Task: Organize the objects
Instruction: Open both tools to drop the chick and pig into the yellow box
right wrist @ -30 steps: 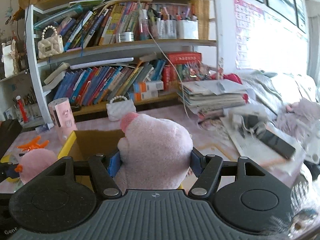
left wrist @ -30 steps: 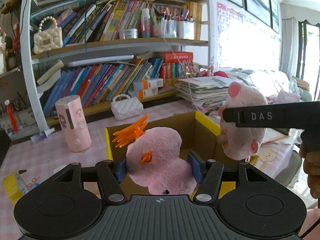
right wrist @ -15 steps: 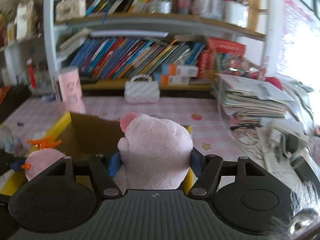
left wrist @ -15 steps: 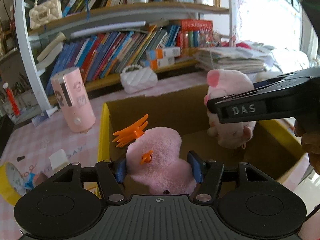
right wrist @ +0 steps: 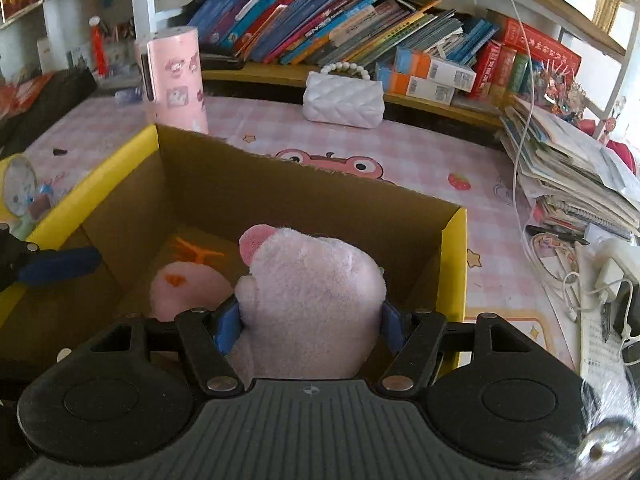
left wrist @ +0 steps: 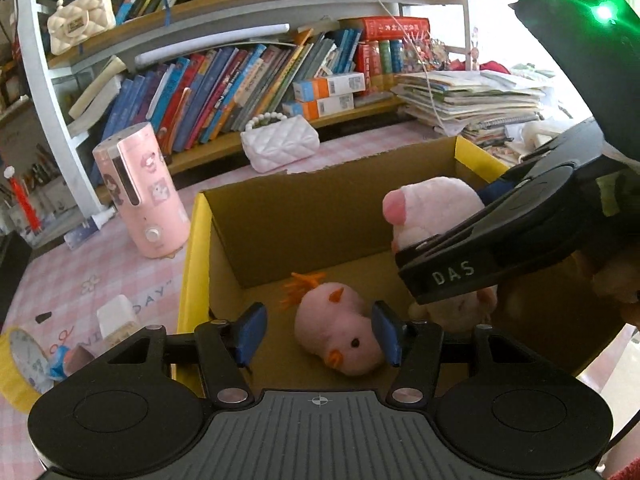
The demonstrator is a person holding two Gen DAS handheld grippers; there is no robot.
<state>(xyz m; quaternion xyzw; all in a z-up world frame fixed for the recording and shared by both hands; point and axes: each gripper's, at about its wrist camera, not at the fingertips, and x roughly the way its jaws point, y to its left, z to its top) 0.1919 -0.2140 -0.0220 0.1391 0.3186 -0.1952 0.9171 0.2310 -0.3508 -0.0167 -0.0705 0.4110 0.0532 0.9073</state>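
"DAS" printed on right gripper (left wrist: pixel 452 276) body; "DAY" on tablecloth (left wrist: pixel 156 292). Box (left wrist: pixel 192 264), yellow-rimmed cardboard, holds chick plush (left wrist: pixel 336 332) lying on floor. Left gripper (left wrist: pixel 318 334) jaws apart, just closing slightly, pads clear of chick. Right gripper pinches pig plush (right wrist: pixel 312 300) inside box, above floor.

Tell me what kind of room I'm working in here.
Most likely a home study or a child's room: a bookshelf crammed with books, a desk under a pink cartoon tablecloth, a stack of papers, and plush toys going into a cardboard box.
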